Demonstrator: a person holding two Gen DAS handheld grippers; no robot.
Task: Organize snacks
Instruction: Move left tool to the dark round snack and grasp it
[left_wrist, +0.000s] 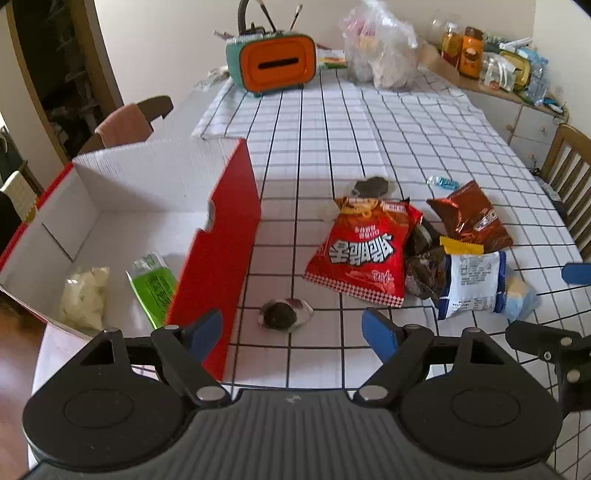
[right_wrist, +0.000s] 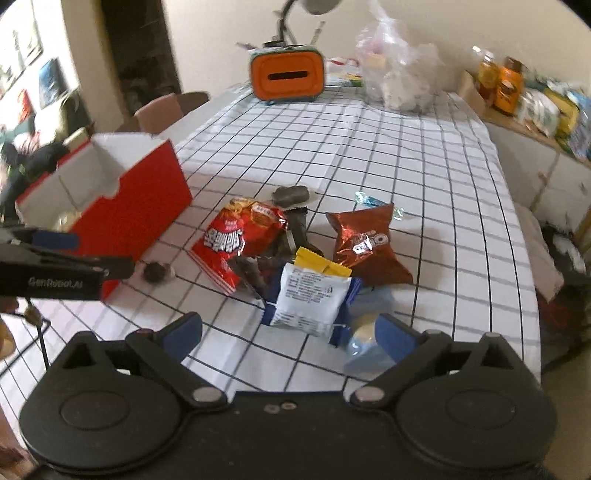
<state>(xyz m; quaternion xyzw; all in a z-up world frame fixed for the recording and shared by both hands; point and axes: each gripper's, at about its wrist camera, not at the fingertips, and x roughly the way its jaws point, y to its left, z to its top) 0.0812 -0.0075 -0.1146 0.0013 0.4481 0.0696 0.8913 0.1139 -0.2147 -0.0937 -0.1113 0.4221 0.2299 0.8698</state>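
We looked steeply down along each gripper's jaws at the checked table (left_wrist: 332, 122). Left view sat nearer the red box (left_wrist: 218, 236); both shared the snack pile (right_wrist: 295, 254) ahead.

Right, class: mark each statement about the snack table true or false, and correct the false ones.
1. The red cardboard box already holds a green packet. True.
2. The big red crisp bag lies inside that box. False: it lies on the checked tablecloth, outside the box.
3. The left claw is clamped on a snack. False: its jaws stand open and empty.
4. The small dark round sweet in clear wrap sits on the cloth beside the box. True.
5. The orange tissue holder stands among the snack pile. False: it stands at the table's far end.
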